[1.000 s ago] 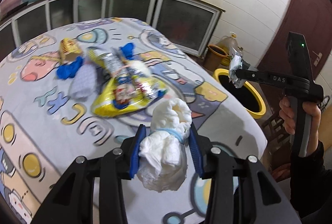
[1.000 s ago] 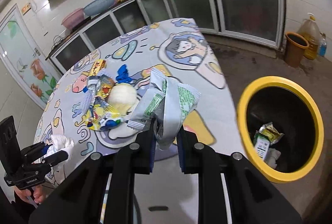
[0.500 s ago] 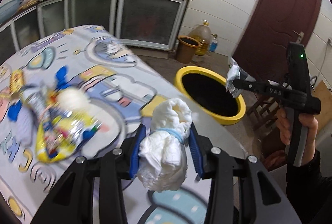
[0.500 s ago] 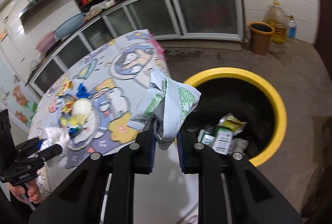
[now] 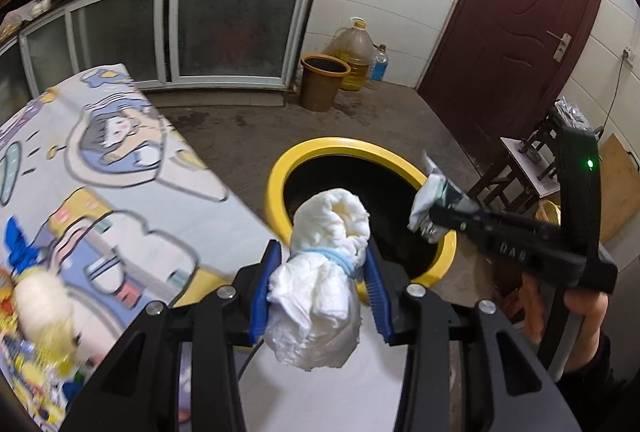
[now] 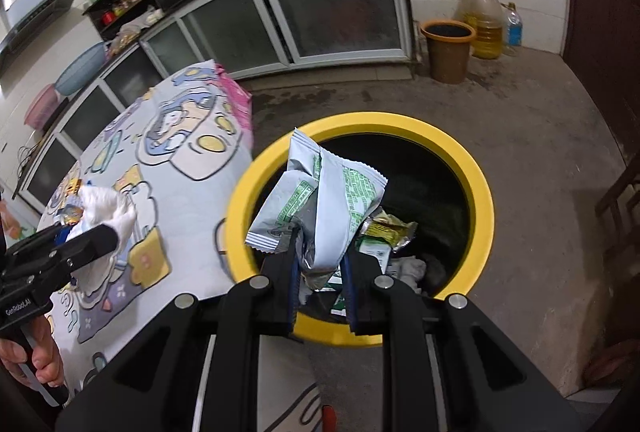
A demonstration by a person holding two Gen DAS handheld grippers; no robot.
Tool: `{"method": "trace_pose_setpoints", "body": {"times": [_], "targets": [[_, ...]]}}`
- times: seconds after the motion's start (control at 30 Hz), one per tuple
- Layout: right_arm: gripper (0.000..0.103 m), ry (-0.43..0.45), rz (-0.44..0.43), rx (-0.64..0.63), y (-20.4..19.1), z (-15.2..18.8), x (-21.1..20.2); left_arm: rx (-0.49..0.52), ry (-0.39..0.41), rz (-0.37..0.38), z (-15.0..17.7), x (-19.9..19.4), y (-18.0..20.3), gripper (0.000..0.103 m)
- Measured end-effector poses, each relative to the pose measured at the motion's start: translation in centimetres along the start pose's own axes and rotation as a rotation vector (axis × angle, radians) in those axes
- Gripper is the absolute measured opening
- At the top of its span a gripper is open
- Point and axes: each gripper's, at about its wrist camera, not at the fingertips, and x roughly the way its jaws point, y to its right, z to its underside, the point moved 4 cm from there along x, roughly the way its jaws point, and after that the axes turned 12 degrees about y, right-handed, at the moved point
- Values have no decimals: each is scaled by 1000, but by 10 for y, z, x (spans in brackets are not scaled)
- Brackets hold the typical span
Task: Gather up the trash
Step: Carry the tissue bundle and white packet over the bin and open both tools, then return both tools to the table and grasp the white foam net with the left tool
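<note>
My left gripper [image 5: 320,284] is shut on a white crumpled wad with a blue band [image 5: 324,272], held near the table's edge, just short of the yellow-rimmed bin [image 5: 276,188]. My right gripper [image 6: 322,272] is shut on a grey-and-green snack wrapper [image 6: 320,192] and hangs over the yellow-rimmed bin [image 6: 480,192]. Wrappers [image 6: 390,228] lie at the bin's bottom. In the left wrist view the right gripper [image 5: 430,210] shows over the bin's right rim. The left gripper with its wad [image 6: 104,212] appears at the left of the right wrist view.
The table with a cartoon-print cloth [image 5: 112,168] carries more trash [image 5: 36,312] at its left. A brown bucket [image 5: 322,80] and oil jugs [image 5: 354,56] stand by the cabinets. A wooden stool [image 5: 532,168] stands right of the bin, before a dark red door [image 5: 516,12].
Both grippers swung from over the table toward the bin, each keeping its load. The right one now hangs above the bin's opening; the left has reached the table's edge.
</note>
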Motion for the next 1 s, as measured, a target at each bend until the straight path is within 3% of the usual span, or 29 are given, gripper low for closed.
{"method": "trace_pose_setpoints", "body": {"times": [0.33, 0.6, 0.73, 0.8, 1.0], "targets": [[18, -36, 31, 43, 17, -1, 24, -2, -76, -9, -5, 72, 15, 38], [22, -55, 69, 78, 29, 1, 37, -50, -99, 28, -1, 98, 21, 39], [31, -67, 88, 95, 35, 0, 41, -70, -73, 34, -4, 93, 20, 80], [47, -60, 102, 115, 40, -1, 41, -85, -60, 36, -7, 89, 16, 84], [47, -43, 111, 135, 44, -1, 33, -184, -30, 21, -7, 69, -7, 89]]}}
